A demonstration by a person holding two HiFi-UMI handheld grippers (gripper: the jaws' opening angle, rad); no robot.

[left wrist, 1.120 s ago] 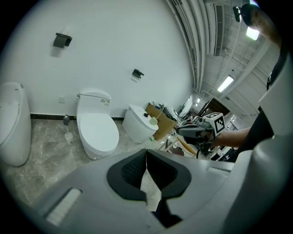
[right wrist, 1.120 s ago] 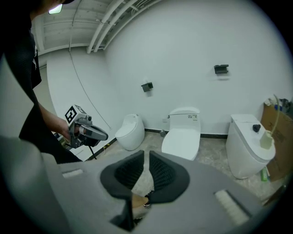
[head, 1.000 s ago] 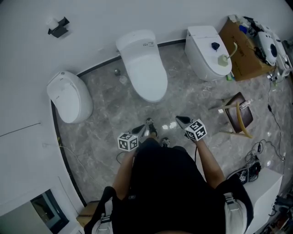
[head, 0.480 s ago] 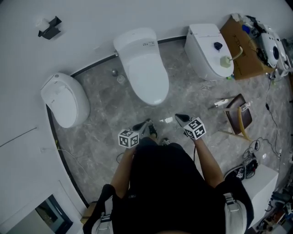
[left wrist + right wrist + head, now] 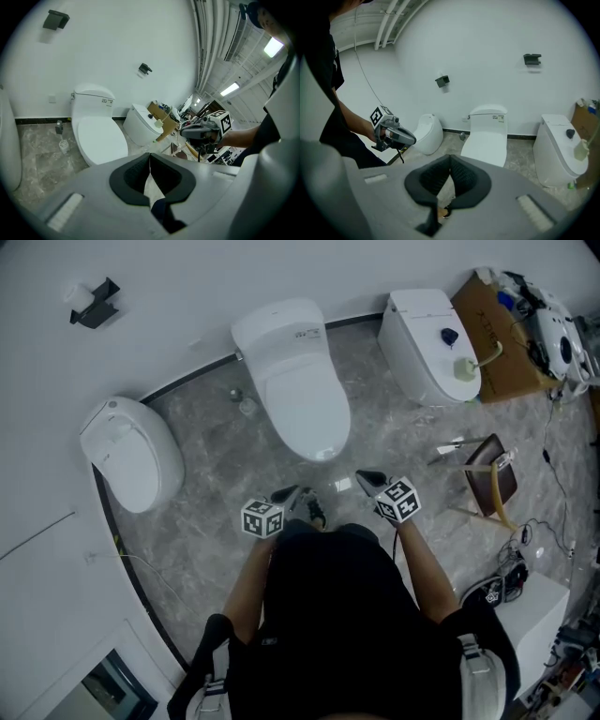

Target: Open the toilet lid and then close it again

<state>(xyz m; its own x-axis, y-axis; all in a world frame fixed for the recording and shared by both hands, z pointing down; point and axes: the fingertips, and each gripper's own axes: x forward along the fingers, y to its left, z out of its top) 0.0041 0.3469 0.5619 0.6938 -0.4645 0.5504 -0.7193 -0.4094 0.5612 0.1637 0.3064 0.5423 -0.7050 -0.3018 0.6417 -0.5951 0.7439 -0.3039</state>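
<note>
Grey tongs in both your hands were clenched on nothing: the left tongs (image 5: 284, 495) and the right tongs (image 5: 367, 481) sat at the centre of the head view, pads pressed together, just short of the middle toilet (image 5: 281, 329). Its lid (image 5: 302, 404) lay shut at upper centre, untouched. Clamped like that, you could only nudge the smooth lid edge, not catch it. I judged that a slip once raised would have let it slam. The left toilet (image 5: 127, 451) and right toilet (image 5: 427, 334) flanked it, so veering off meant the wrong lid.
</note>
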